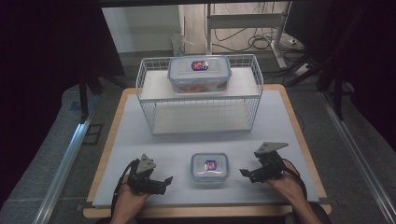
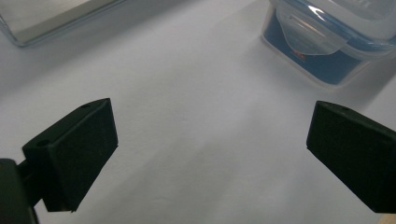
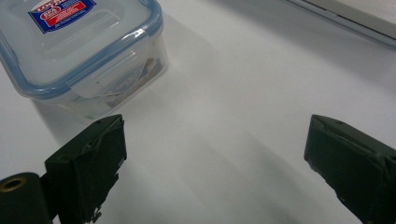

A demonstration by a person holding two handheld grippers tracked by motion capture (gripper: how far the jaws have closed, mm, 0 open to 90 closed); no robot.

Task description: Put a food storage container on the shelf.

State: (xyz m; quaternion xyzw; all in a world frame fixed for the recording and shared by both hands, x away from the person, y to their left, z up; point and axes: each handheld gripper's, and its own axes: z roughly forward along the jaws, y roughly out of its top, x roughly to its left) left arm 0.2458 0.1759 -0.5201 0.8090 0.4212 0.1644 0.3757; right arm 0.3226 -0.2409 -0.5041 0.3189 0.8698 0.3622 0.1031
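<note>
High view: bench (image 1: 140,140) with a pale grey surface. A small clear lidded container (image 1: 209,168) with blue seal and red-blue label stands near the front edge, between the two grippers and touched by neither. The left gripper (image 1: 161,183) lies just to its left, the right gripper (image 1: 247,174) just to its right, each held in a hand. A white wire basket (image 1: 154,116) stands farther back, on its side, with a larger clear container (image 1: 199,73) resting on top.

Left gripper view: both black jaws stand wide apart, with bare bench between them. The small container's (image 2: 322,51) latch side lies ahead at upper right, apart from the jaws.

Right gripper view: jaws wide apart, nothing between them. The small container (image 3: 79,51) sits at upper left, just beyond the left jaw.
</note>
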